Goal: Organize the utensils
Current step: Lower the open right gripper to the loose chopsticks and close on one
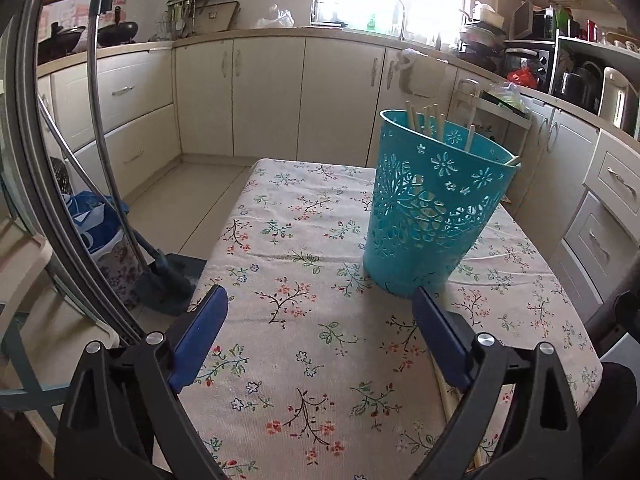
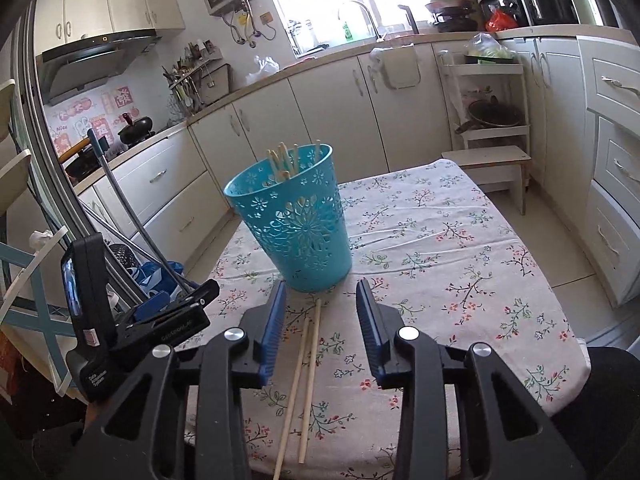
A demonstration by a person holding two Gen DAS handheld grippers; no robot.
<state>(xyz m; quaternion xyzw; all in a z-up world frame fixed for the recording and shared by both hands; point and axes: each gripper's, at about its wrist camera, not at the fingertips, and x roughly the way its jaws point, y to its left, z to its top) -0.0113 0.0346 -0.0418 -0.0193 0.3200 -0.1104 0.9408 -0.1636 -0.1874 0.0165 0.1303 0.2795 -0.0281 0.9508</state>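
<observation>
**Two chopsticks left on the bench**

Teal basket (image 2: 298, 224) stands upright mid-bench, toward the left edge, several chopsticks already leaning inside it (image 2: 284, 162). Two loose chopsticks (image 2: 306, 380) lie side by side on the cloth at the near edge, tips just short of the basket's foot.

Right tongs (image 2: 322, 292) released, part open, straddling that pair without touching; probably lined up for the next pick. Left tongs (image 1: 320, 300) spread wide, empty, held clear to the left, likely to leave room.

Right view shows the loose pair in full. Left view gives only a sliver of one stick (image 1: 446, 396) behind its right finger, but shows the sticks resting against the basket's far rim.
</observation>
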